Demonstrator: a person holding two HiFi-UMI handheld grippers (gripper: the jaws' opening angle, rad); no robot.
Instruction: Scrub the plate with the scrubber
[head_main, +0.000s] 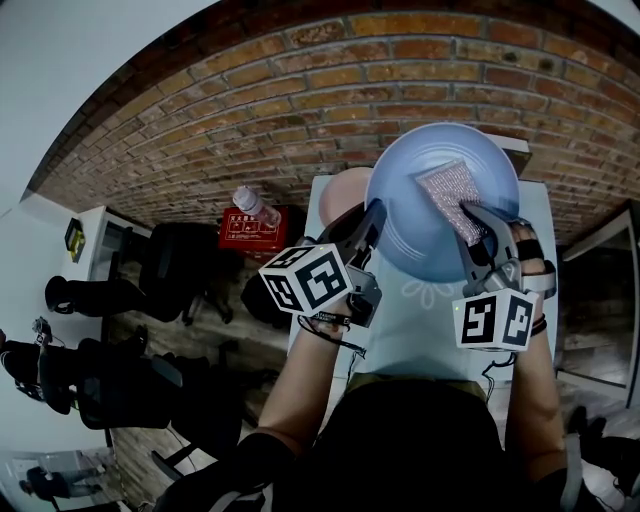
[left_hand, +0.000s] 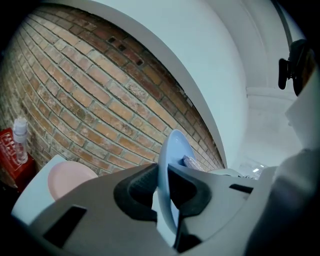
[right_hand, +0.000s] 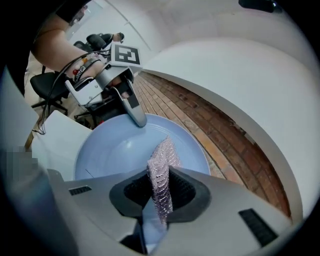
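The left gripper pinches the blue plate tight by its rim, above the white table. The right gripper squeezes the sparkly scrubber, which lies against the plate's inside. A pink plate sits at the table's far left corner.

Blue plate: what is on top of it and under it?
On the blue plate rests the scrubber, held in the right tongs. Under it a pink plate peeks out; the rest is covered.

Pale blue plate, pinkish knitted-mesh scrubber, red brick wall
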